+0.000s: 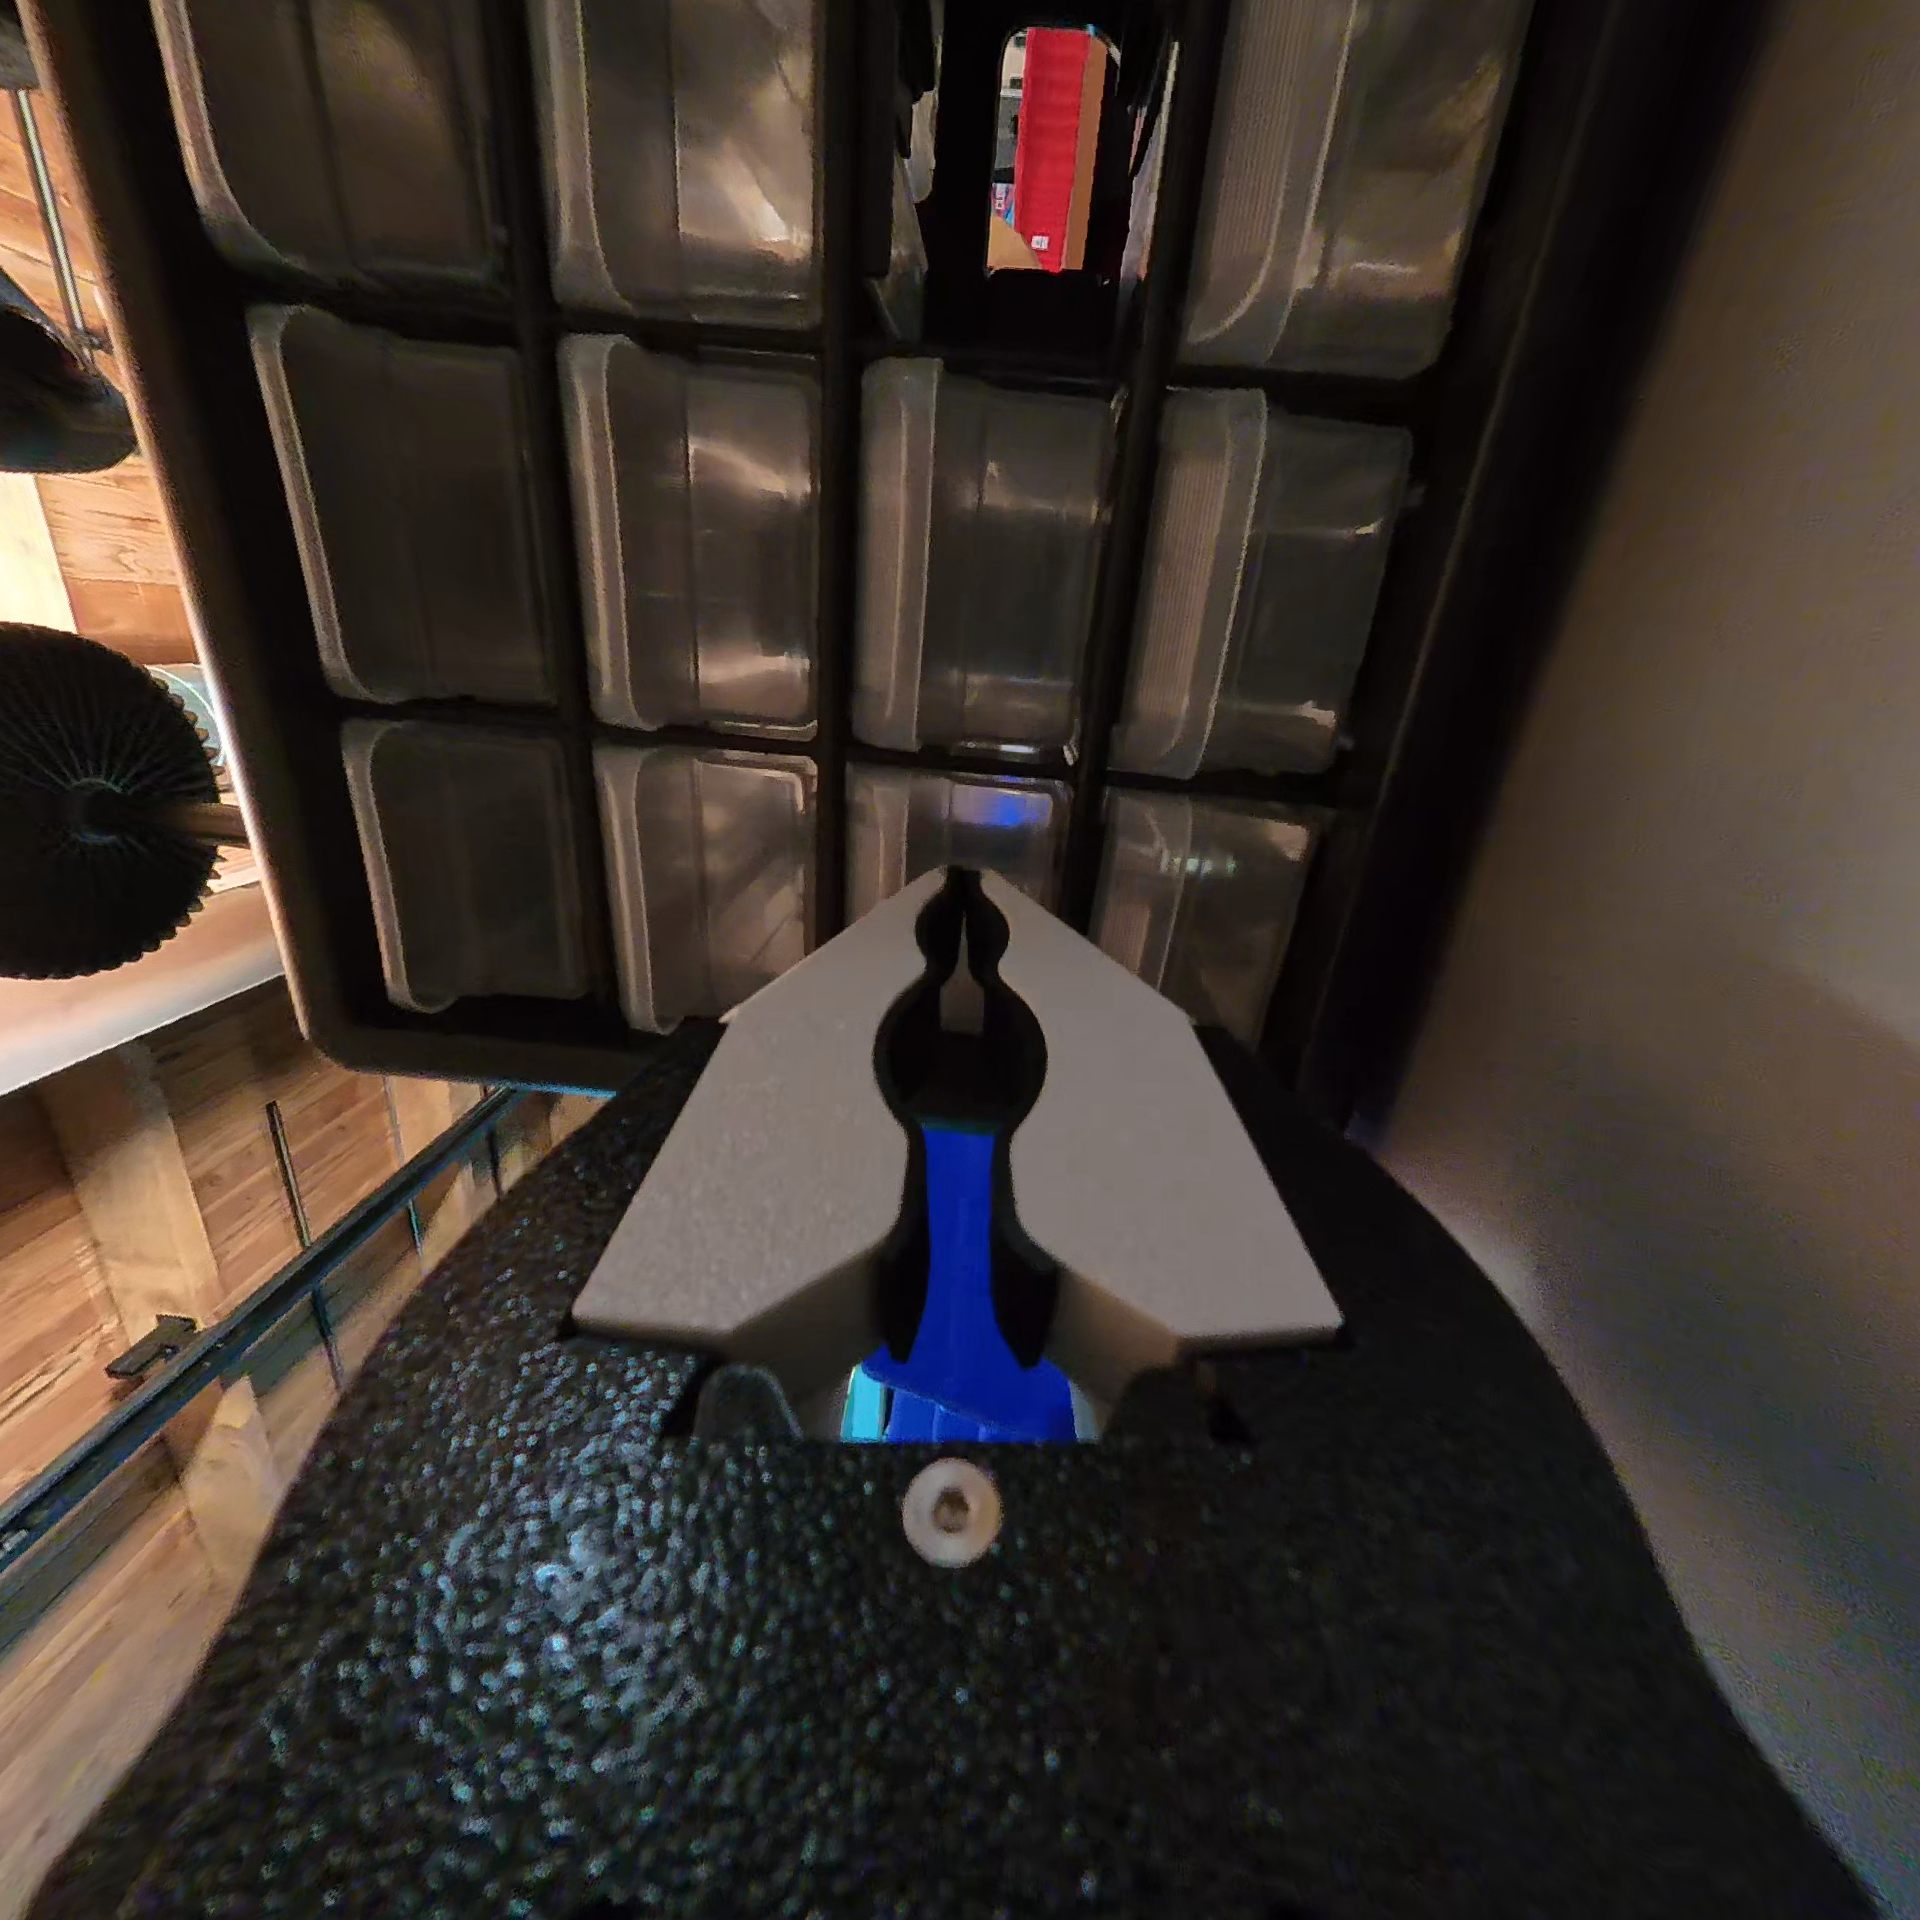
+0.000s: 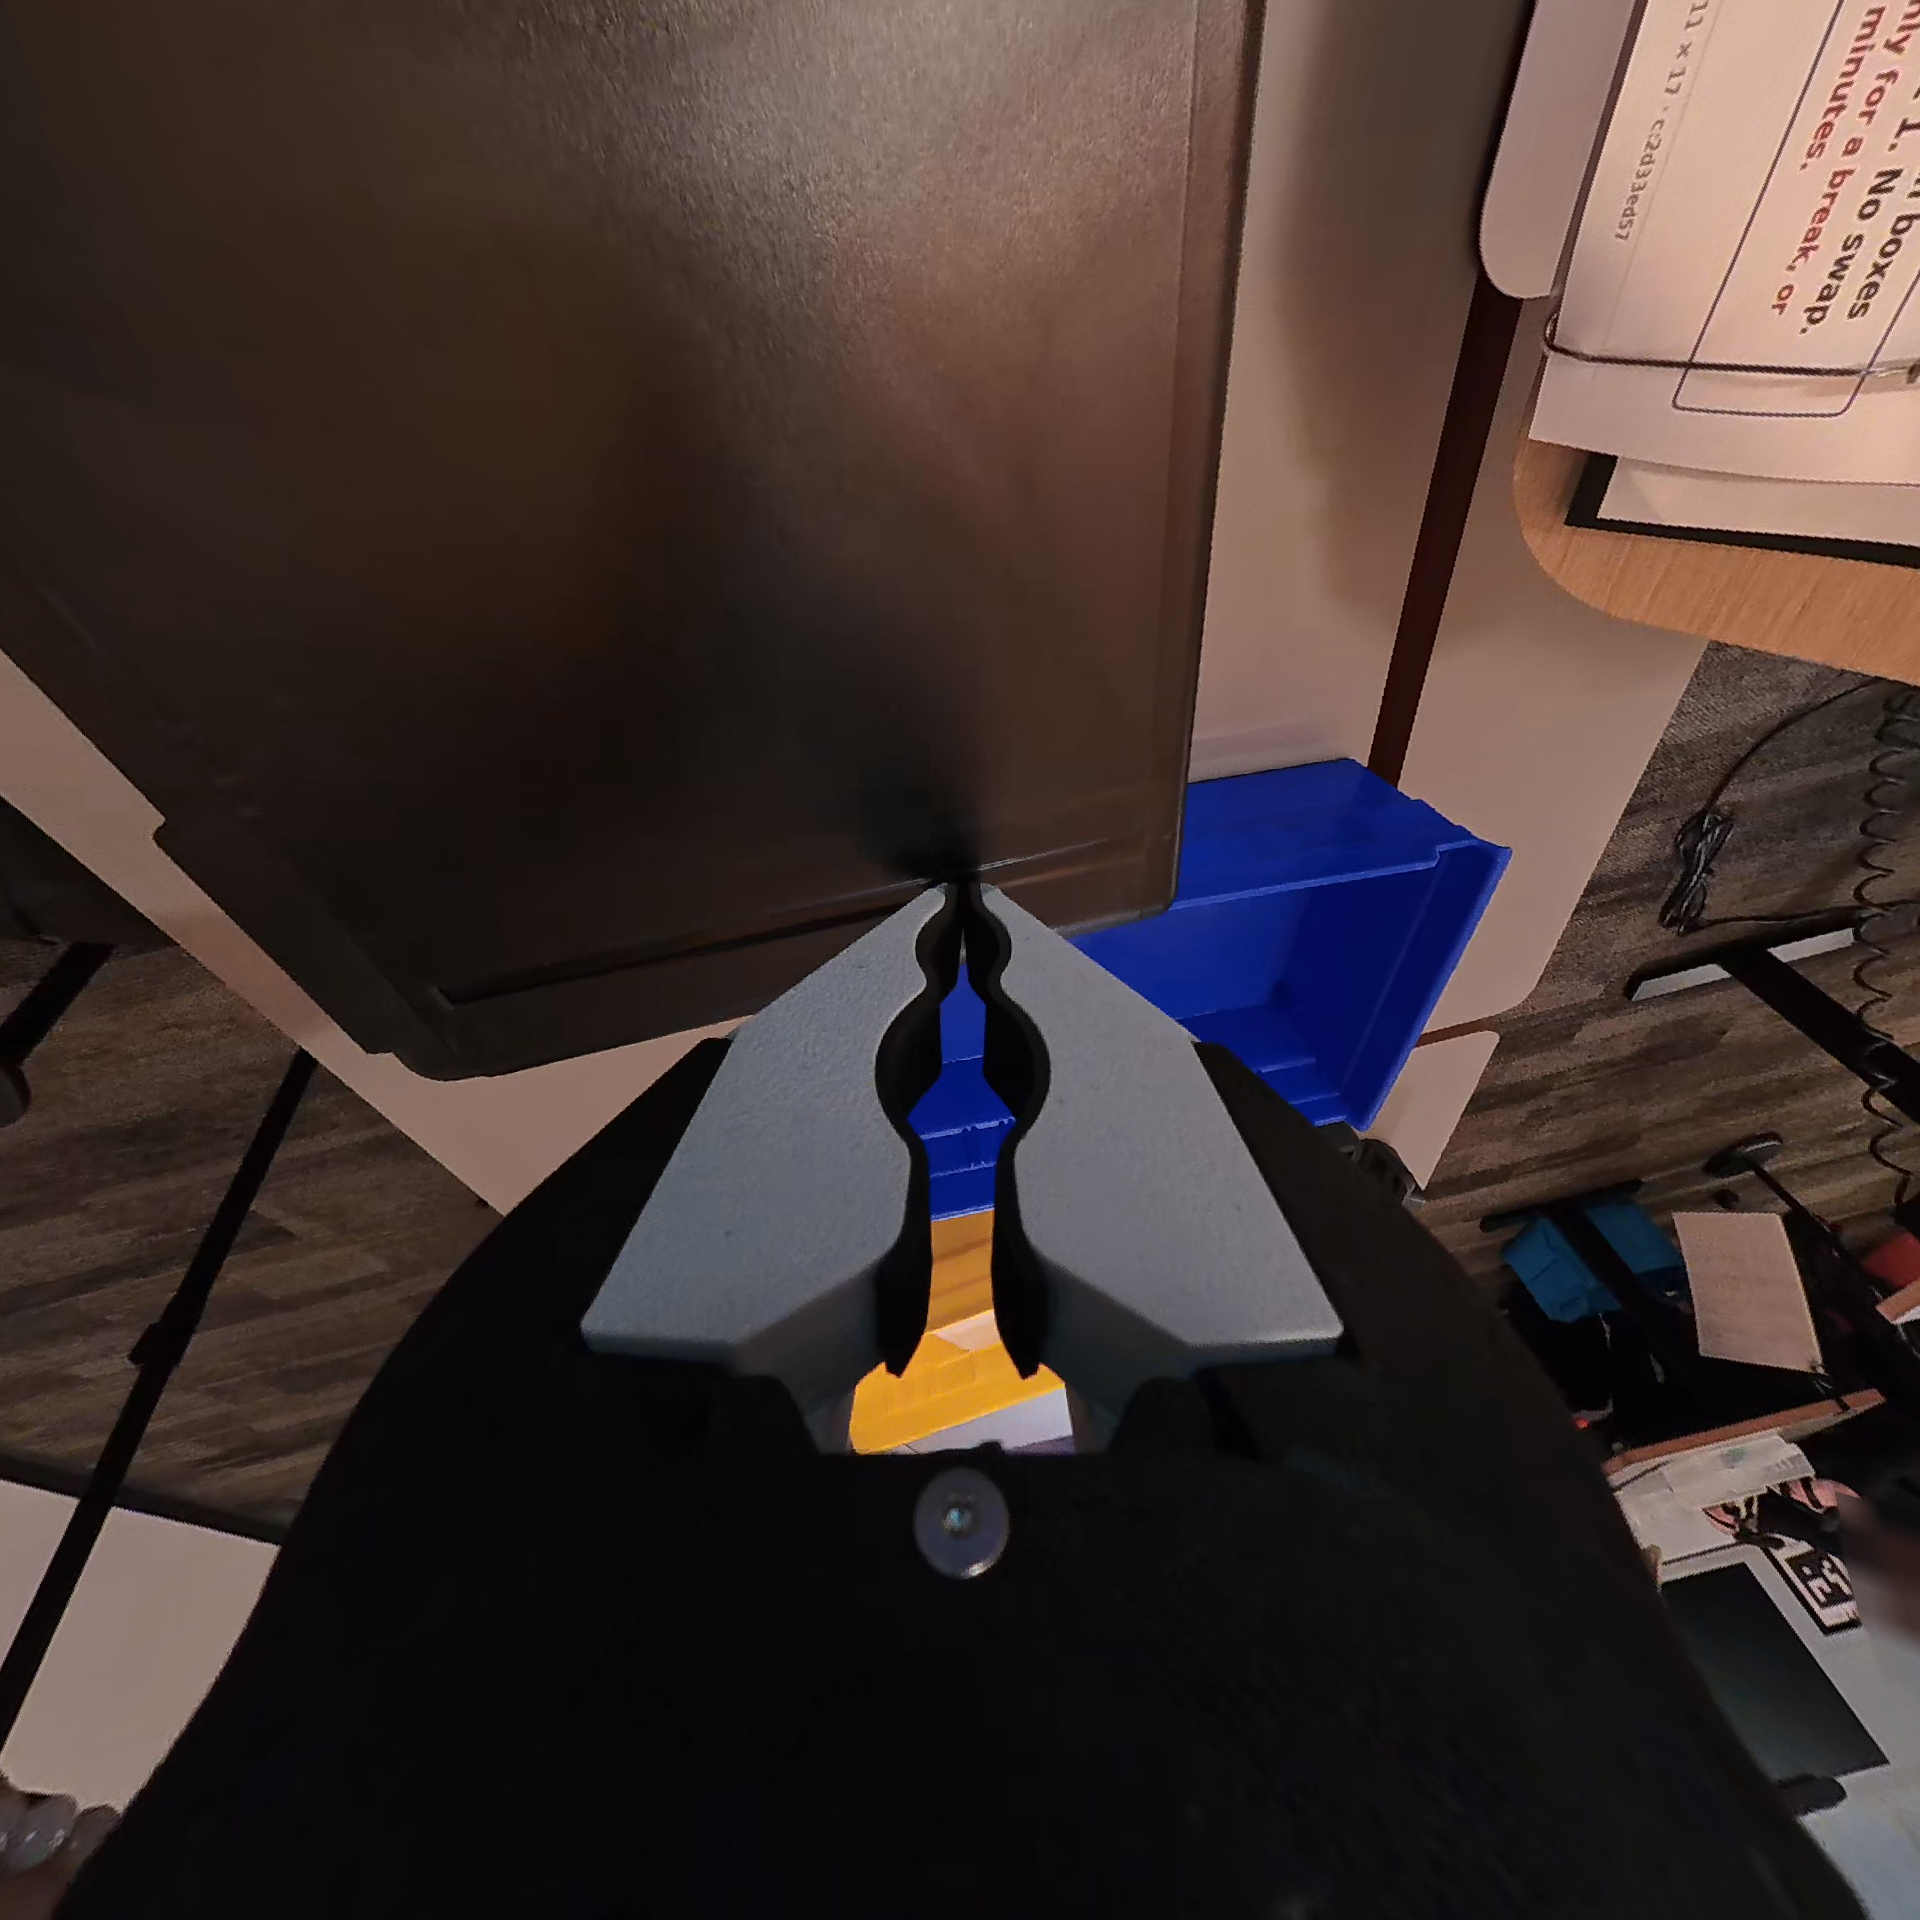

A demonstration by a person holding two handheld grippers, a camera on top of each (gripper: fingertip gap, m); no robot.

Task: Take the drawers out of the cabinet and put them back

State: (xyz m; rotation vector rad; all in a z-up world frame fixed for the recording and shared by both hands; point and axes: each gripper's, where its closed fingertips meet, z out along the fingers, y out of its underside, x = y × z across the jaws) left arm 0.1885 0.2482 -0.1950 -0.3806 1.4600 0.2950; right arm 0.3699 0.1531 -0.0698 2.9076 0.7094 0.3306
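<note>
Two grippers both have closed fingers. Left gripper (image 1: 964, 883) points at the cabinet (image 1: 831, 520), which fills the upper frame with clear drawers (image 1: 686, 530) seated; one slot (image 1: 1049, 145) at the top is empty. Right gripper (image 2: 961, 896) pinches the rim of the dark cabinet (image 2: 623, 416), with a blue bin (image 2: 1309, 935) at centre right.

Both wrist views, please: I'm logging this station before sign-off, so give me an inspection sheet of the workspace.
Surface: white tabletop under the cabinet.
Job's things: dark cabinet of clear drawers; one top-row slot has no drawer in it.
Clutter: blue bin beside the cabinet; printed sheets on a side table.
Grippers: left gripper shut, at a bottom-row drawer; right gripper shut at the cabinet's plain side.
Cables: coiled cord over the floor.
Surroundings: grey floor, wooden wall.
</note>
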